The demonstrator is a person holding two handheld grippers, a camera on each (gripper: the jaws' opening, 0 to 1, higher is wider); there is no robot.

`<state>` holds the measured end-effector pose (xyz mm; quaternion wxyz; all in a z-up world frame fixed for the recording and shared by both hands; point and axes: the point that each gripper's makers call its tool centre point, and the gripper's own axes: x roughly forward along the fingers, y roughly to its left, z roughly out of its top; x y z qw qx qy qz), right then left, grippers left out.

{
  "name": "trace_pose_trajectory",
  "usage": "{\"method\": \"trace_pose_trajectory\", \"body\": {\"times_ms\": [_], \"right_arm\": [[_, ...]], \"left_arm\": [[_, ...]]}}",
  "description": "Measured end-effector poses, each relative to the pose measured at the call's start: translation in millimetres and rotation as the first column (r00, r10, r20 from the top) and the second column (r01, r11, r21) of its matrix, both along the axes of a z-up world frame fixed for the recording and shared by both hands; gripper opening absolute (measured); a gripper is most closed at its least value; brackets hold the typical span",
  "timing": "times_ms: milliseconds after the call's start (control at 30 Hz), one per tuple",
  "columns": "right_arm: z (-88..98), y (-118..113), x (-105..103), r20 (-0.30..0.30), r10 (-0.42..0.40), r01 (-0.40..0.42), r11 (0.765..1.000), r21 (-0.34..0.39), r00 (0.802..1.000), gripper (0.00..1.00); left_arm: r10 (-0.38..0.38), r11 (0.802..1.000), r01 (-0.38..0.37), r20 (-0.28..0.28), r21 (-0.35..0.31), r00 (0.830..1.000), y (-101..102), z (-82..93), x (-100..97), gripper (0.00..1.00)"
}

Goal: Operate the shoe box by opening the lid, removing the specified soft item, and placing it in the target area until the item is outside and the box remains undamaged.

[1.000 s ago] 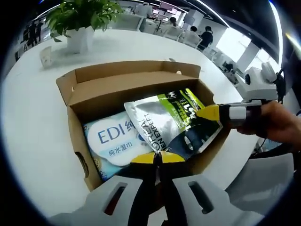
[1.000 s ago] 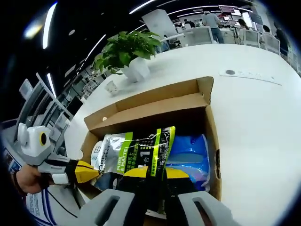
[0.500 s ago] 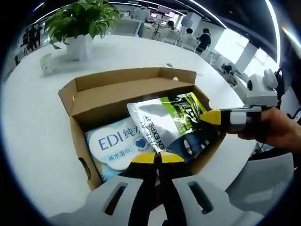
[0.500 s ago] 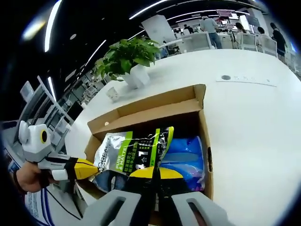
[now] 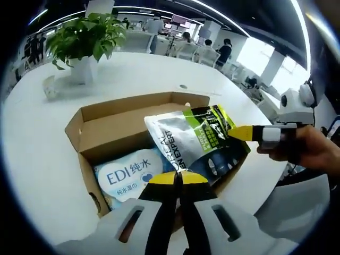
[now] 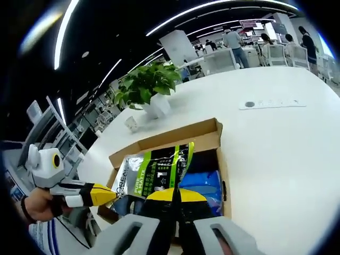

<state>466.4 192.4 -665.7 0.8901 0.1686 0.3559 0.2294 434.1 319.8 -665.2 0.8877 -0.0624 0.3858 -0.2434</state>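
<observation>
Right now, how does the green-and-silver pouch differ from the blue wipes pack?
The green-and-silver pouch is lifted and tilted, gripped by both tools; the blue wipes pack lies flat on the box floor. The pouch is silver, green and black; the pack is blue with a white label. Both are soft packs.

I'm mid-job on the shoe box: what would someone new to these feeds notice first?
The silver and green pouch catches the eye first: both grippers are shut on it, the left gripper at its lower edge and the right gripper at its right side, above the open cardboard box on the white table. Next come the blue EDI wipes pack inside the box and the potted plant beyond it.
</observation>
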Motion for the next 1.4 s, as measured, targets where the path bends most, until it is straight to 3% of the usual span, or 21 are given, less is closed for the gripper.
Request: {"method": "trace_pose_trajectory", "body": {"times_ms": [400,1400], "right_arm": [[14.2,-17,-6,0.03,-0.032,0.031,0.999,0.015,0.999,0.0],[19.7,-66,-28,0.035,-0.119,0.118,0.993,0.026,0.992,0.0]], "left_arm": [[-0.033,0.999,0.033,0.029,-0.009,0.999,-17,14.6,1.5,0.0],[-0.126,0.992,0.128,0.066,-0.016,0.99,-63,31.1,-2.7,0.0]]}}
